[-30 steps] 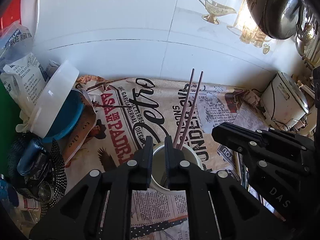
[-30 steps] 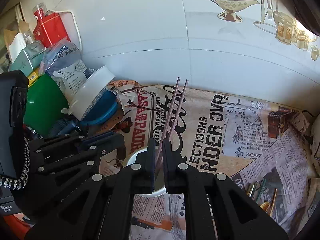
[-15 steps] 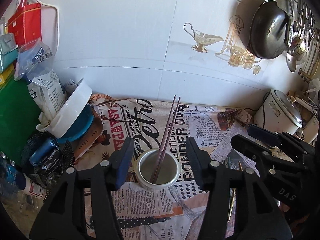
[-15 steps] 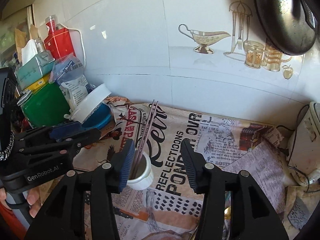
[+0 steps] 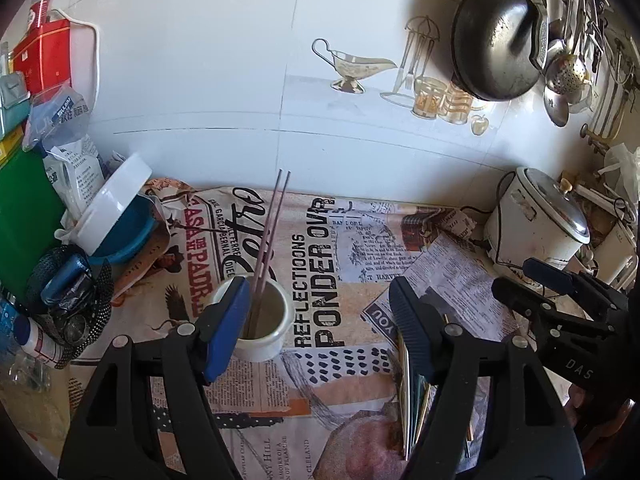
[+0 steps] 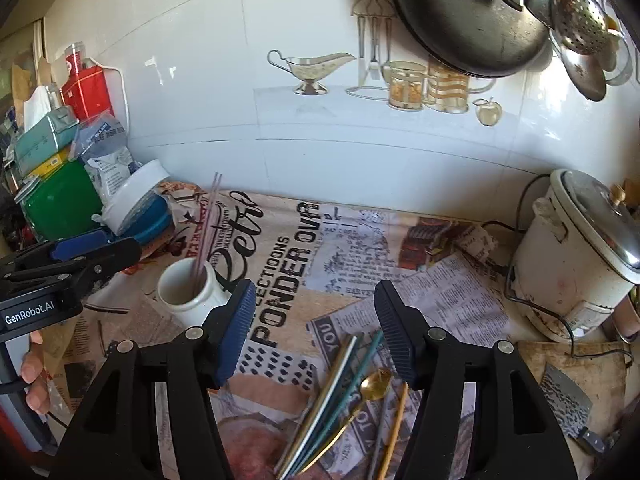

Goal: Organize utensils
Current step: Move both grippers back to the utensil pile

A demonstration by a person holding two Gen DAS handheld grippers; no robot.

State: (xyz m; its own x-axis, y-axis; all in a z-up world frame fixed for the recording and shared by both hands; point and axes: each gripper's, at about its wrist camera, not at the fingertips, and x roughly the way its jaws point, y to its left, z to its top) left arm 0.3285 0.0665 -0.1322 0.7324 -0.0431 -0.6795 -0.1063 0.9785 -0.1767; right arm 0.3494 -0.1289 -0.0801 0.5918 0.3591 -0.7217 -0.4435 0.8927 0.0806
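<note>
From the left wrist view, the left gripper (image 5: 316, 320) hangs spread wide with nothing between its blue-padded fingers (image 5: 224, 332), above a newspaper-print cloth (image 5: 320, 264). A white cup (image 5: 262, 326) stands on the cloth just behind the left finger, and a pair of pink chopsticks (image 5: 270, 236) stands in it, leaning back toward the tiled wall (image 5: 240, 100). More utensils (image 5: 412, 396) lie flat on the cloth beside the right finger, partly hidden by it. The right gripper (image 5: 560, 300) shows at the right edge — its opening cannot be judged from here. From the right wrist view, the right gripper (image 6: 316, 328) is also wide apart and empty, poised over the loose utensils (image 6: 344, 404): a gold spoon (image 6: 372, 386), teal, silver and yellow sticks, all lying near together. The cup (image 6: 192, 292) with the chopsticks (image 6: 206, 232) sits to the left, well apart from this pile. A white rice cooker (image 6: 580, 252) stands at the right — a dark pan (image 6: 460, 16) hangs above.
</note>
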